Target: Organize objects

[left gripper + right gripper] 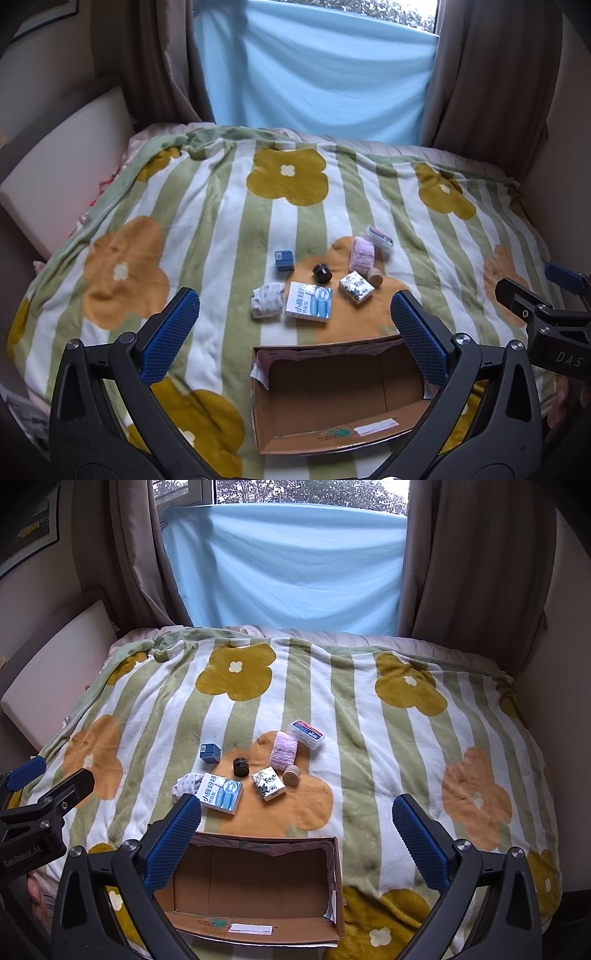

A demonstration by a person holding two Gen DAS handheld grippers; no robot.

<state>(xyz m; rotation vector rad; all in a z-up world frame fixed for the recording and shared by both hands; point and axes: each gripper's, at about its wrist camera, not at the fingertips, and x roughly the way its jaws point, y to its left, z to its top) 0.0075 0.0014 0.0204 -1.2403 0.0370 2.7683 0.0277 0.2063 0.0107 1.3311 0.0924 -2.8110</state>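
An open cardboard box lies empty at the near edge of the bed. Beyond it small items cluster on the blanket: a white-and-blue carton, a patterned cloth bundle, a small blue box, a black jar, a printed tissue pack, a pink rolled cloth, a tan round jar and a clear plastic case. My left gripper and right gripper hover open above the box, holding nothing.
A striped blanket with large flowers covers the bed. A cream padded headboard stands on the left. Brown curtains and a light blue sheet hang behind. A wall closes the right side.
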